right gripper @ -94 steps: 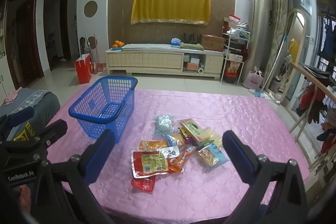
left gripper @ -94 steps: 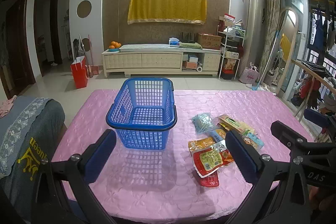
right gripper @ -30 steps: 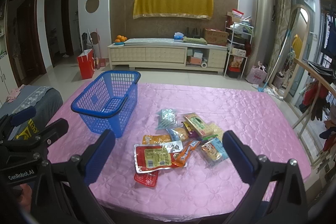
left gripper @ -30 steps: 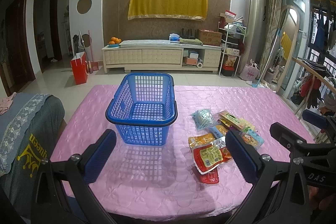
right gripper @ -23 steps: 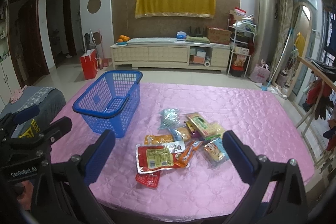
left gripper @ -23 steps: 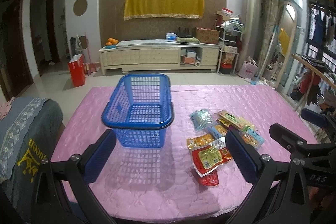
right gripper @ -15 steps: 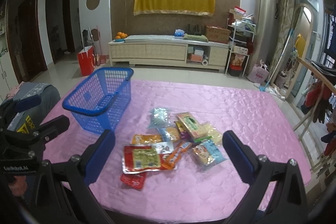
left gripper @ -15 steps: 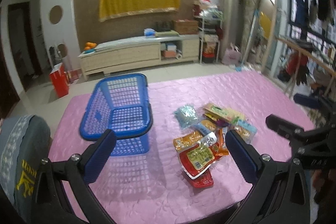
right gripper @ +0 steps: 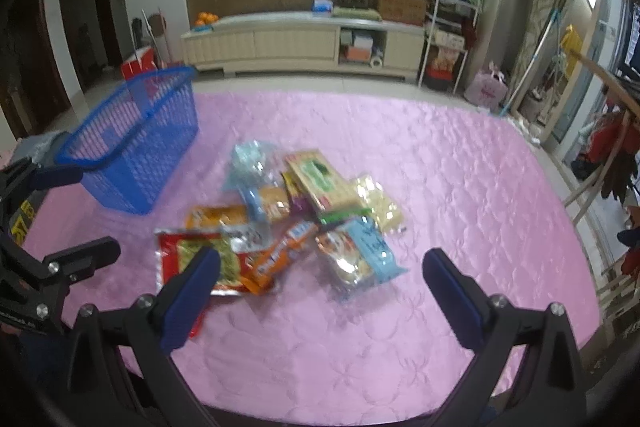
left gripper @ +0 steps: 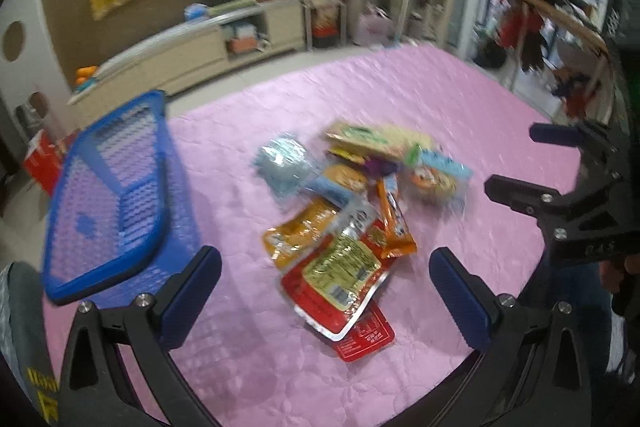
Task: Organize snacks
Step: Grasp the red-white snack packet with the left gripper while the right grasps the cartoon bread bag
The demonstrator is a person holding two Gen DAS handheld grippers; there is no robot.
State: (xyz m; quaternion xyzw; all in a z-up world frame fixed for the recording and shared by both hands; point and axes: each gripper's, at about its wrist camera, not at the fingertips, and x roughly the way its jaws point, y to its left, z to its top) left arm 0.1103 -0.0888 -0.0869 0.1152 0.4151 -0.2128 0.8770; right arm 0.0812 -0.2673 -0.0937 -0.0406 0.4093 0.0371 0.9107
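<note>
With both jaws spread and empty, I'd pinch the light, crinkly, slippery red packet by its sealed edge.

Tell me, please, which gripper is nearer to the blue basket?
Left. The left gripper hangs beside the blue basket, its left finger just at the rim. The right gripper is over the snack pile, farther right.

Snack packets on table, right of basket
</note>
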